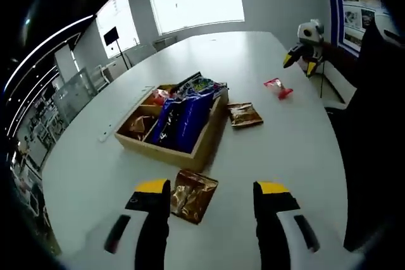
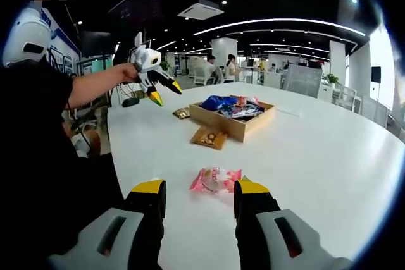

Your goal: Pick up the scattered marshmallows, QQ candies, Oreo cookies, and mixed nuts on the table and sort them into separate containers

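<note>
A brown nut packet (image 1: 193,195) lies on the white table just ahead of my left gripper (image 1: 212,188), whose jaws stand open on either side of it, apart from it. A second brown packet (image 1: 244,114) rests beside the wooden box (image 1: 161,150), which holds blue packets (image 1: 183,118) and other snacks. In the right gripper view, a pink candy packet (image 2: 215,179) lies between the open tips of my right gripper (image 2: 201,189). Farther off are the wooden box (image 2: 237,129) and a brown packet (image 2: 209,137). The left gripper (image 2: 166,93) hangs in the air, held by a hand.
The pink packet (image 1: 277,86) lies at the far right of the table, below the right gripper (image 1: 300,62). A small brown packet (image 2: 181,113) sits left of the box. The table edge (image 2: 117,156) runs close on the left. People sit at desks (image 2: 209,67) behind.
</note>
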`<act>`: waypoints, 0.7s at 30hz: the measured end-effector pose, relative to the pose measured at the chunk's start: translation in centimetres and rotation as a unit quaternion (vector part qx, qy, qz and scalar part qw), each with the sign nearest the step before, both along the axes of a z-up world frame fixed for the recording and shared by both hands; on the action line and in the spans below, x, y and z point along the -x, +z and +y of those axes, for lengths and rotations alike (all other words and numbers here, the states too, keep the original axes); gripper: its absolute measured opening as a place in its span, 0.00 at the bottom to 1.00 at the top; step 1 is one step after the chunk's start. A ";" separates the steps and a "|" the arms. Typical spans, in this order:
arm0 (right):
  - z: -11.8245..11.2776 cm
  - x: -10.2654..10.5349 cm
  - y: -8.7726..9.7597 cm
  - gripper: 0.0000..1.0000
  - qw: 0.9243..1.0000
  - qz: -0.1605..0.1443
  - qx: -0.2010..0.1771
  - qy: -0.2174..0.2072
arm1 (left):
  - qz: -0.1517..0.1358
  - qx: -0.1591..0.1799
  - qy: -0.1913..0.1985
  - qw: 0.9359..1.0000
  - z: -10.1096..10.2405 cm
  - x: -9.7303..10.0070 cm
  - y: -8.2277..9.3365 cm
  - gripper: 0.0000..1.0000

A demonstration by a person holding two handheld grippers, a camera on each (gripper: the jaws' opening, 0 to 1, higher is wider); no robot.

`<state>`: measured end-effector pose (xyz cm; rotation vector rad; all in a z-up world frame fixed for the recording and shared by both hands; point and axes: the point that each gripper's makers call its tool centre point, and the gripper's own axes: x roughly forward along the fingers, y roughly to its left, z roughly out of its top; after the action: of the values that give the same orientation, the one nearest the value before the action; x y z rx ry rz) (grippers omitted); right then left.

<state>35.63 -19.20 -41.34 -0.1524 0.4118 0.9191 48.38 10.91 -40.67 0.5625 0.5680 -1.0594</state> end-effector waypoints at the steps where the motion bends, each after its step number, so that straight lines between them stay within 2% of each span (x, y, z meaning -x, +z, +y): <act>1: 0.0 0.0 0.0 0.39 1.000 0.000 0.000 0.000 | 0.000 -0.003 -0.001 1.000 0.0 -0.1 -0.1 0.58; 16: 0.6 0.1 -0.4 0.39 1.000 0.007 -0.003 0.006 | 0.021 -0.050 -0.024 0.998 -0.1 -1.2 -2.7 0.57; 21: 0.2 0.2 -0.6 0.39 1.000 0.008 -0.002 0.002 | 0.026 -0.065 -0.021 0.997 0.2 -1.8 -3.4 0.56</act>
<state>35.42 -18.98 -41.91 -0.1421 0.4253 0.9259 50.19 11.06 -44.09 0.6659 0.6759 -1.0847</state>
